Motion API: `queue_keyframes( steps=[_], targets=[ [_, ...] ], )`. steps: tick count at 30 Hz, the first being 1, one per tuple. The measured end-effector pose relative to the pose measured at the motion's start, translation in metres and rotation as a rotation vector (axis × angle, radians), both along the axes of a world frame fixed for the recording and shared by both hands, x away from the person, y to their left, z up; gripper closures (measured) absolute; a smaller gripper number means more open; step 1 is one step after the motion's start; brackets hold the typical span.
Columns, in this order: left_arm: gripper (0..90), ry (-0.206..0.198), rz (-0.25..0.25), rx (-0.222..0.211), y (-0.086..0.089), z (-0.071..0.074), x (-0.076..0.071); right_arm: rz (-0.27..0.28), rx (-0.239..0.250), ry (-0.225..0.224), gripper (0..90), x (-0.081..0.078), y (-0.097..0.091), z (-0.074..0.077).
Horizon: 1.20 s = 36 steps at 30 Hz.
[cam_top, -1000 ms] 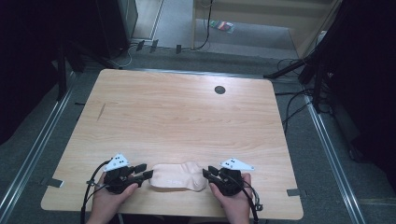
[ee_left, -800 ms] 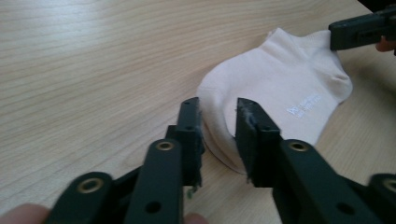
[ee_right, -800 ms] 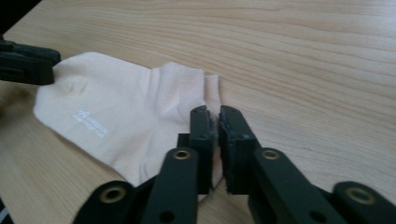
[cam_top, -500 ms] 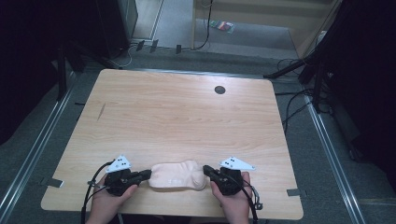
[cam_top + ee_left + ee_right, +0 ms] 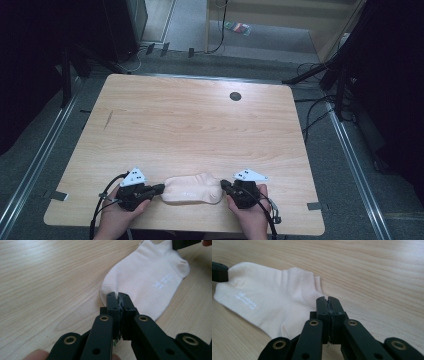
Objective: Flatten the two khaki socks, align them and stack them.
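A pale wooden desk [image 5: 190, 125] carries the work, with a small dark round hole [image 5: 235, 96] set in its far half. Around the desk lies grey floor [image 5: 350, 165] with cables [image 5: 320, 107] trailing at the right.

Near the desk's front edge, about the middle of its width, lies a cream ankle sock [image 5: 192, 188], flat on the wood and stretched sideways between the two tools. It bears a small white printed mark [image 5: 162, 281] on its upper face.

The left tongs [image 5: 159, 188] sit at the sock's left end, held in the person's left hand [image 5: 117, 217]. In the left gripper view the left tongs [image 5: 117, 295] are closed tight, with the edge of the sock's fabric pinched between them.

The right tongs [image 5: 223, 184] sit at the sock's right end, held in the right hand [image 5: 250, 215]. In the right gripper view the right tongs [image 5: 328, 300] are likewise pressed together, nipping the sock's edge close to its ribbed cuff [image 5: 308, 287].
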State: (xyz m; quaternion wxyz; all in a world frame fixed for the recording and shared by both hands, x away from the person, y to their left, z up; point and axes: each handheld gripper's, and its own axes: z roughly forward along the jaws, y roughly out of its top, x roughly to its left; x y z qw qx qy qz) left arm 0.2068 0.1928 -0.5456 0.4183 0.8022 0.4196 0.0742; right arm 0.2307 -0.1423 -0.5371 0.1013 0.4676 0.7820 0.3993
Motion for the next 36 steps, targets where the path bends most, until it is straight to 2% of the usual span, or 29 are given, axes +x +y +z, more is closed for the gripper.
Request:
queue_keyframes(
  steps=[5,7,9,10,11,13,15,16,18,19,20,21,23,24,25,26,27,28,29,32,34,36],
  targets=[
    [88.7,-0.009,-0.004,0.005,0.0,0.0,0.0,-0.008,0.001,0.0,88.8,0.001,0.0,-0.001],
    [82.8,-0.015,0.002,-0.018,0.002,0.001,0.0,-0.008,0.023,-0.011,83.6,0.0,0.0,-0.001],
    [73.3,-0.032,0.016,-0.058,0.006,0.004,-0.001,-0.014,0.037,-0.024,75.4,0.0,-0.001,0.001],
    [68.1,-0.053,0.035,-0.09,0.01,0.006,-0.001,-0.024,0.059,-0.036,72.8,-0.001,-0.003,0.003],
    [67.2,-0.056,0.043,-0.108,0.011,0.007,-0.001,-0.034,0.067,-0.043,71.7,-0.002,-0.004,0.004],
    [71.1,-0.059,0.042,-0.138,0.014,0.009,-0.002,-0.05,0.079,-0.07,75.0,-0.004,-0.006,0.008],
    [78.0,-0.056,0.021,-0.147,0.013,0.01,-0.003,-0.04,0.108,-0.096,80.9,-0.009,-0.005,0.013],
    [81.2,-0.056,0.021,-0.147,0.013,0.01,-0.003,-0.04,0.108,-0.096,80.9,-0.009,-0.005,0.013],
    [83.0,-0.054,-0.001,-0.119,0.008,0.009,-0.004,-0.001,0.131,-0.11,86.8,-0.014,0.001,0.016],
    [84.7,-0.04,-0.01,-0.098,0.003,0.006,-0.003,0.04,0.132,-0.102,89.9,-0.017,0.01,0.015],
    [84.8,-0.04,-0.01,-0.098,0.003,0.006,-0.003,0.04,0.132,-0.102,89.9,-0.017,0.01,0.015],
    [84.8,-0.035,-0.015,-0.092,0.0,0.005,-0.003,0.074,0.13,-0.079,90.0,-0.017,0.017,0.011],
    [84.9,-0.033,-0.018,-0.085,-0.001,0.004,-0.003,0.076,0.125,-0.068,90.0,-0.017,0.019,0.009],
    [84.5,-0.023,-0.026,-0.051,-0.003,0.001,-0.002,0.071,0.108,-0.047,90.0,-0.014,0.02,0.004],
    [84.4,-0.023,-0.026,-0.051,-0.003,0.001,-0.002,0.071,0.108,-0.047,90.0,-0.014,0.02,0.004],
    [83.9,-0.021,-0.016,-0.017,-0.005,-0.003,-0.001,0.058,0.089,-0.013,90.0,-0.011,0.02,-0.002],
    [83.9,-0.021,-0.016,-0.017,-0.005,-0.003,-0.001,0.058,0.089,-0.013,90.0,-0.011,0.02,-0.002],
    [84.0,-0.018,-0.002,-0.023,-0.005,-0.004,0.001,0.042,0.062,0.016,90.0,-0.009,0.019,-0.008],
    [83.9,-0.018,-0.002,-0.023,-0.005,-0.004,0.001,0.035,0.06,0.026,90.0,-0.009,0.018,-0.01],
    [83.7,-0.032,0.008,-0.003,-0.005,-0.005,0.003,0.032,0.06,0.035,90.0,-0.008,0.018,-0.012],
    [83.4,-0.056,0.026,0.02,-0.006,-0.005,0.006,0.032,0.053,0.023,90.0,-0.007,0.02,-0.013],
    [83.4,-0.06,0.027,0.028,-0.006,-0.005,0.007,0.029,0.055,0.024,90.0,-0.006,0.021,-0.013]
  ],
)
